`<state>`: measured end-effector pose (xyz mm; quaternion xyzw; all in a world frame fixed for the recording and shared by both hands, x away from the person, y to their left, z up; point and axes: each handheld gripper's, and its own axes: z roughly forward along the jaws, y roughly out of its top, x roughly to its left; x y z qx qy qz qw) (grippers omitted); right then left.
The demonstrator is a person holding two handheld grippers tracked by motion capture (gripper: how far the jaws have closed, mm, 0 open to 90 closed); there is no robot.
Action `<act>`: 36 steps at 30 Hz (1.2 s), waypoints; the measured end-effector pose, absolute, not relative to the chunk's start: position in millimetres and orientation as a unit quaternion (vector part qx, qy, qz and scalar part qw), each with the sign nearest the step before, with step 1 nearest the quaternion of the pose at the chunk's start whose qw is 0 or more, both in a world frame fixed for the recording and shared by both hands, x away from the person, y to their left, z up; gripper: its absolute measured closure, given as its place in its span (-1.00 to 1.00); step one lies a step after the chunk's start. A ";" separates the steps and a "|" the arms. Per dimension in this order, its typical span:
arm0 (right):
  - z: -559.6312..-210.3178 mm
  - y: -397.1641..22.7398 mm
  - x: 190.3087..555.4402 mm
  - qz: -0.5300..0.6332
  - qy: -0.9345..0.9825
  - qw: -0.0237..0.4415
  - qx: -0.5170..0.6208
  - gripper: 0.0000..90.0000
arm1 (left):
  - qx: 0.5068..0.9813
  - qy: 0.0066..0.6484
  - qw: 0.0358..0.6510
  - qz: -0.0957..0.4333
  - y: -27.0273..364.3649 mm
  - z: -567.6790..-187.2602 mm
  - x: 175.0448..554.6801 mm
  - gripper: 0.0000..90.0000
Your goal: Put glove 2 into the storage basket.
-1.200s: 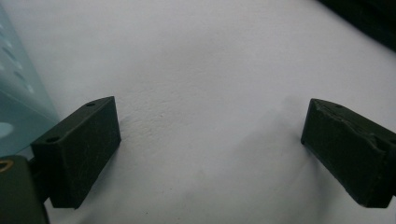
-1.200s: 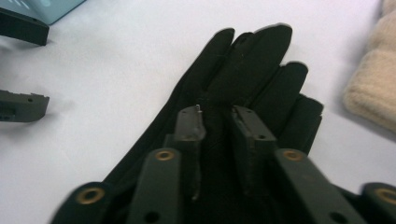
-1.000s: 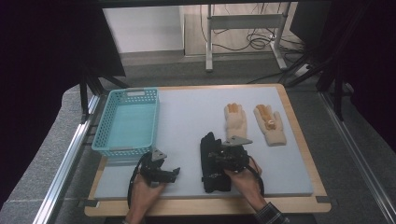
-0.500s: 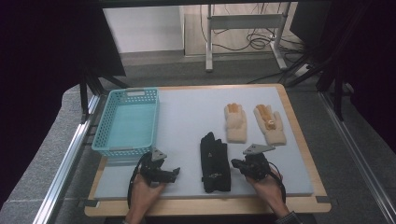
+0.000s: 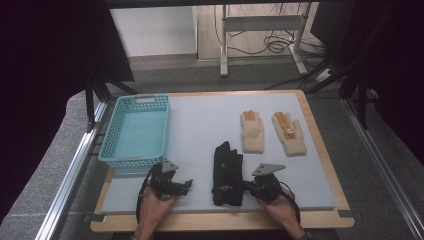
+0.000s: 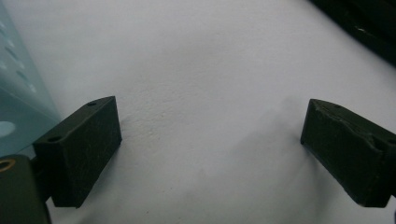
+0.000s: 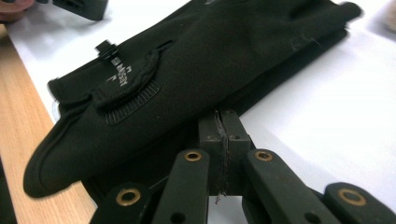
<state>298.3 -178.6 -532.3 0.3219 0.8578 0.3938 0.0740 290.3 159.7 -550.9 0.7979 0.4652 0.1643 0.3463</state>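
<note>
By black gloves (image 5: pixel 228 172), R tool (image 7: pixel 219 122) closed.

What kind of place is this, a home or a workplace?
Probably a lab or test workspace: a padded work table on a metal frame, loose cables on the floor behind, and a person's hand-held grippers.

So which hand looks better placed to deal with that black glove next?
The right, probably. The right gripper sits at the black glove's edge, jaws shut; whether it pinches fabric is unclear. The left gripper stands open over bare mat, apart from the glove.
</note>
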 end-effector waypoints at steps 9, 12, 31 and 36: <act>-534.3 -152.0 304.0 0.397 0.864 0.069 0.301 0.93 | 0.797 0.471 0.340 0.167 168.6 -551.1 289.3 -0.91; -534.8 -142.2 307.5 0.398 0.865 0.071 0.297 0.90 | 0.798 0.469 0.339 0.167 171.9 -551.4 288.8 -0.93; -519.5 -151.3 312.3 0.398 0.859 0.115 0.301 0.58 | 0.801 0.466 0.338 0.165 176.5 -552.2 288.5 -0.95; -515.1 -177.6 318.2 0.399 0.848 0.131 0.324 0.30 | 0.800 0.467 0.339 0.165 176.0 -552.4 288.5 -0.96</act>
